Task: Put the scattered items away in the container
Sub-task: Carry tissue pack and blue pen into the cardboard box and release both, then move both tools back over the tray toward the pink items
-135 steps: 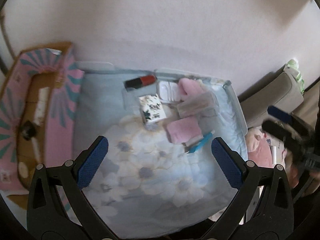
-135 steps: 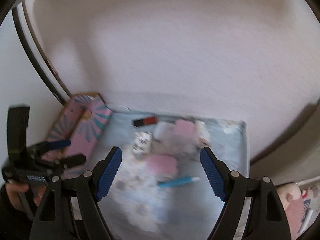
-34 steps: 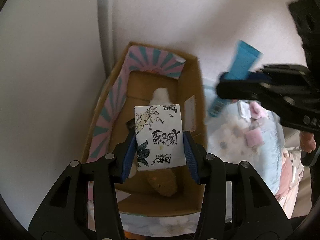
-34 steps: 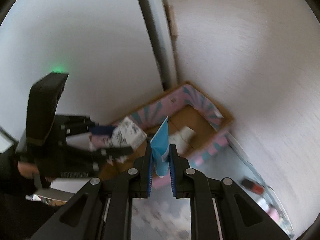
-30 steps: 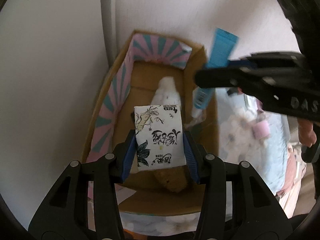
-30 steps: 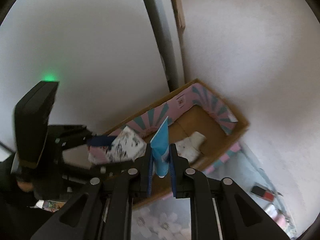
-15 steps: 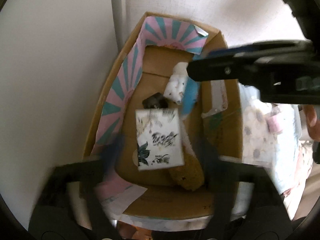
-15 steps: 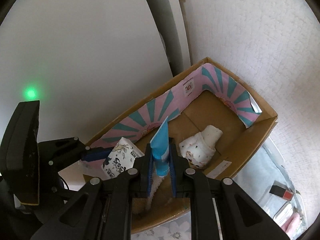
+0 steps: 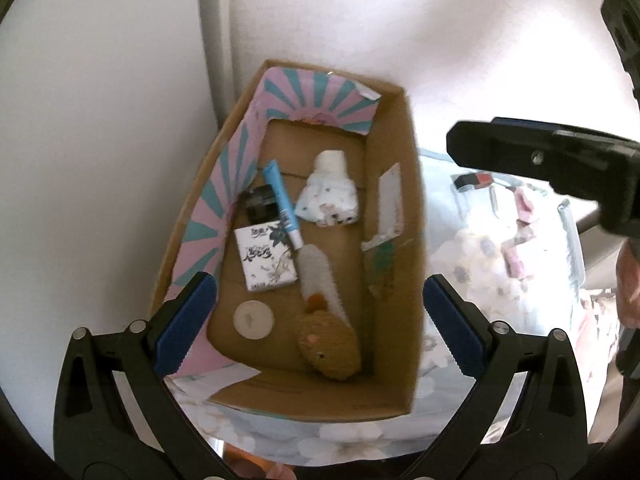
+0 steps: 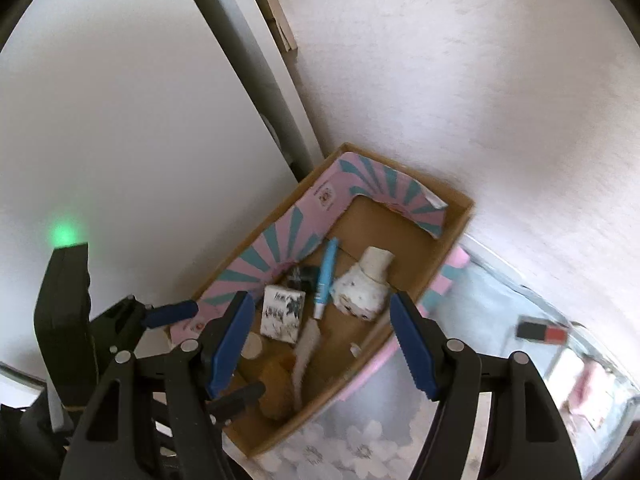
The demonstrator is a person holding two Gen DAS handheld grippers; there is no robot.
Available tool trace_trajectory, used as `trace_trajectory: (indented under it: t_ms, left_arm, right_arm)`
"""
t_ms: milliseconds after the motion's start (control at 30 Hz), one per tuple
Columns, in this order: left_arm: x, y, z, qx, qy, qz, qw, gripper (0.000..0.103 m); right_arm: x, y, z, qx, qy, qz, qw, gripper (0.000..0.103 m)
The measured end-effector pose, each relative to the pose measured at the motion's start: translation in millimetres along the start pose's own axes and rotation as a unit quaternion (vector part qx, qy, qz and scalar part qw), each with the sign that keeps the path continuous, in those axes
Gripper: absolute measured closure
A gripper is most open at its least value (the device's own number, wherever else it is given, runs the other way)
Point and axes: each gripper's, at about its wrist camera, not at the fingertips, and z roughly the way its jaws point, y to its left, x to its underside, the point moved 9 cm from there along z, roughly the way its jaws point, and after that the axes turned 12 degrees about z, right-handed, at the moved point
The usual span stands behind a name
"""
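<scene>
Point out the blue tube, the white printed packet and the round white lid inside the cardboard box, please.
blue tube (image 9: 281,205), left wrist view, middle of its body.
white printed packet (image 9: 265,255), left wrist view, centre of its printed face.
round white lid (image 9: 253,319), left wrist view, centre of its top.

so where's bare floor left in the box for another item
Bare cardboard shows at the far end of the cardboard box, between the striped flap and the white cloth bundle. The left side is crowded: blue tube, patterned packet, round white lid.

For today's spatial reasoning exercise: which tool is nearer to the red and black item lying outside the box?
Right. The right tool, jaws opening and empty, hangs over the box beside the red and black item; the left tool is over the box's far side.
</scene>
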Motion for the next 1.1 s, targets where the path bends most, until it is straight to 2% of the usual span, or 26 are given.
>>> trace_trajectory:
  t_ms: [100,300,500,733,933,1100]
  left_arm:
    - [-6,-11,-6,0.000,-0.007,0.009,0.9999,0.000]
    - [-17,-36,-17,0.004,-0.018,0.030,0.9994,0.000]
    - [-33,-62,-33,0.003,-0.037,0.051,0.9980,0.000]
    - [-51,-103,-36,0.048,-0.048,0.071,0.9952,0.000]
    - [-65,-131,-23,0.071,-0.039,0.067,0.9945,0.000]
    - [-73,-150,7,0.080,-0.018,0.066,0.9944,0.000]
  right_arm:
    - [4,-12,-13,0.023,-0.018,0.005,1.000,0.037]
    - [13,-37,-37,0.019,-0.029,0.038,0.999,0.037]
    - [12,-74,-79,0.058,-0.064,0.055,0.995,0.037]
    - [18,-135,-137,0.057,-0.100,0.112,0.987,0.037]
    - [33,-199,-173,0.084,-0.112,0.159,0.977,0.037]
    - [47,-249,-182,0.104,-0.112,0.192,0.969,0.037]
